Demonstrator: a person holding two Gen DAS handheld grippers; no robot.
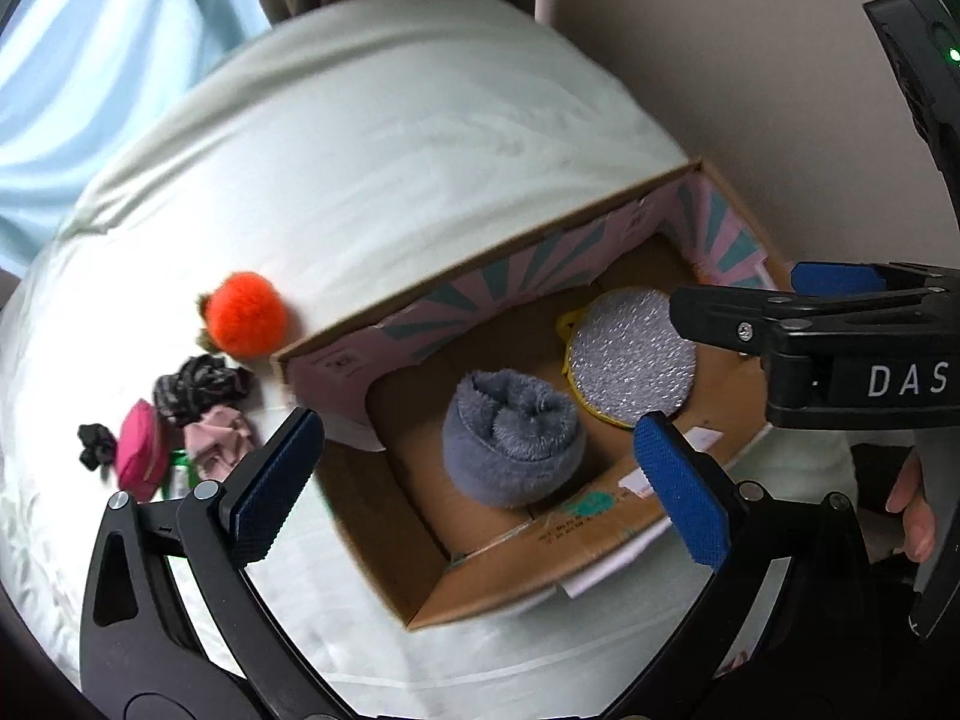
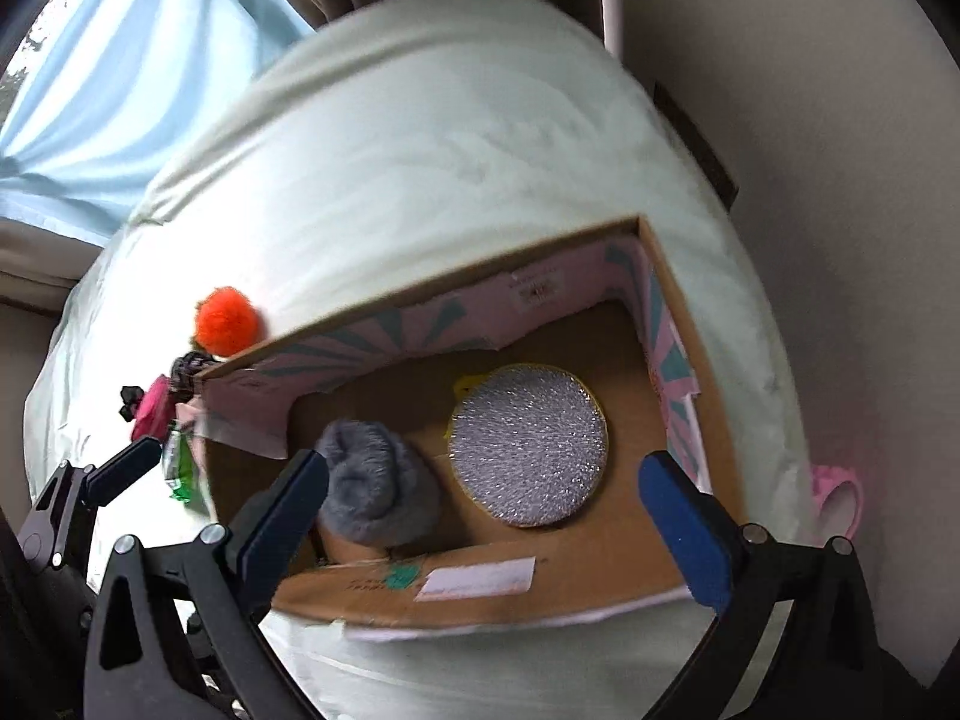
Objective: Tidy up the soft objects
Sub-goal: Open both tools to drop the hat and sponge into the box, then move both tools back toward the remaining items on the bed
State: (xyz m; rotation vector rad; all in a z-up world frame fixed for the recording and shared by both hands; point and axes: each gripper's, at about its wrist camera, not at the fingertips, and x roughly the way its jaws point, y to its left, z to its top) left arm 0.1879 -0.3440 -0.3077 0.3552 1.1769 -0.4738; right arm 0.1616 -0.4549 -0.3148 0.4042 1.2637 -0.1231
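Broadly, a pale bed [image 1: 372, 138] fills both views, with a blue curtain [image 1: 90, 66] behind it. On the bed sits an open cardboard box [image 2: 540, 591] with pink and teal printed inner walls. Inside the box, a silver round scrubber pad [image 2: 528, 444] with a yellow rim lies flat on the floor of the box, just beside a rolled grey fuzzy sock [image 1: 513, 438].

Outside the box, near its left corner, an orange pompom [image 1: 247, 315] rests on the bed. Close to it lies a small cluster: a dark scrunchie [image 1: 201, 387], a magenta pouch [image 1: 139, 450], a pale pink cloth [image 1: 216, 435] and a small black bow [image 1: 95, 444].

The left claw [image 1: 480, 489] hovers above the box, spread wide and holding nothing. The right claw [image 2: 498, 516] is likewise wide apart and empty over the box.
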